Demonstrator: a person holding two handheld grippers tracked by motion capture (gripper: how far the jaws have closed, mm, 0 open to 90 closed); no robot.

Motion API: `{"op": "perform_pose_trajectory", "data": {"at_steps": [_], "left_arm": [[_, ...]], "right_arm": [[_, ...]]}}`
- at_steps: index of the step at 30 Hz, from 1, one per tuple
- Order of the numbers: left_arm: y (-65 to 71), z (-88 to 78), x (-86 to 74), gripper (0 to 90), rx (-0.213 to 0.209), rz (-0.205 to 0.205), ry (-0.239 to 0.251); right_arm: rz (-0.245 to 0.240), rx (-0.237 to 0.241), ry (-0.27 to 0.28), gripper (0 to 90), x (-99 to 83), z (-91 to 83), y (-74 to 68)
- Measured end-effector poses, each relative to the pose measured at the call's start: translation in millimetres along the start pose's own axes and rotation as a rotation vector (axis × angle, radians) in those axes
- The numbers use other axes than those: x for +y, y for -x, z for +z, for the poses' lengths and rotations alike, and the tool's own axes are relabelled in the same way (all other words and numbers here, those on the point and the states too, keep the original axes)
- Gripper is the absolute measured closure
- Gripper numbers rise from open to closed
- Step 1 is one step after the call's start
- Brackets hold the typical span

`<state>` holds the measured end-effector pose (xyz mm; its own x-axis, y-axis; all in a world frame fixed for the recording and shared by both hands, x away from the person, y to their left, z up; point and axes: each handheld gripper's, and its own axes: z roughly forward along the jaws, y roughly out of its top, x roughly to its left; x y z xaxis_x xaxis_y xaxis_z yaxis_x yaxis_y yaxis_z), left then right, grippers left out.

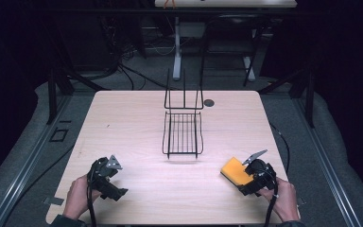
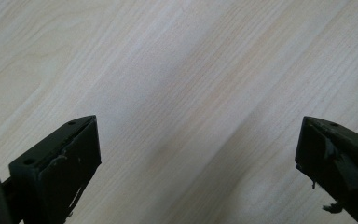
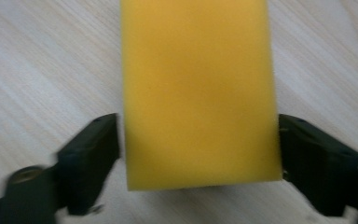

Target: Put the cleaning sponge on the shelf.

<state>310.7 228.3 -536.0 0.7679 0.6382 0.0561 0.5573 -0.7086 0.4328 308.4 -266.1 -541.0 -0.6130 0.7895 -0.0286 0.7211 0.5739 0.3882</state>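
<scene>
The yellow sponge lies flat on the pale wooden tabletop near its front right corner, between the jaws of your right hand-held gripper. In the right gripper view the sponge runs off the top of the frame, so its far end is cut off; its near edge sits between the two black jaws, which meet its long sides, the left one with no gap to be seen. The picture is slightly blurred there, and whether the pads are pressing in or merely touching is hard to make out. No dent shows in the foam. From above, the gripper body and your right hand cover the sponge's near corner, and its underside is hidden.

Your left hand-held gripper rests at the front left of the tabletop, well apart from the sponge, held in your left hand. In the left gripper view its jaws stand wide open with bare wood grain between them; both jaw tips are cut off by the lower frame edge.

A black wire rack stands at the middle of the tabletop, its upright back toward the far edge. Beyond the tabletop the room is dark, and the cables and stand legs there are hard to tell apart.
</scene>
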Motion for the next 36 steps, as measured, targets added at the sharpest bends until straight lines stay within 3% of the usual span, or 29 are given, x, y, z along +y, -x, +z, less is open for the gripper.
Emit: {"op": "perform_pose_trajectory", "data": {"at_steps": [3,12,18,36], "left_arm": [[-0.2,-0.3,0.1,0.2,-0.003,0.003,0.001],[0.0,-0.3,0.7,0.2,0.001,0.005,0.0],[0.5,-1.0,0.9,0.2,-0.001,0.008,0.002],[0.8,0.3,1.9,0.6,-0.006,0.01,-0.01]], "right_arm": [[0.009,0.013,-0.009,18.9,0.3,0.1,0.1],[0.003,-0.007,-0.034,23.7,0.8,2.6,-3.9],[0.027,0.011,0.004,25.6,2.2,-4.2,-5.1],[-0.023,-0.002,0.036,26.9,3.9,-15.5,-9.2]]}}
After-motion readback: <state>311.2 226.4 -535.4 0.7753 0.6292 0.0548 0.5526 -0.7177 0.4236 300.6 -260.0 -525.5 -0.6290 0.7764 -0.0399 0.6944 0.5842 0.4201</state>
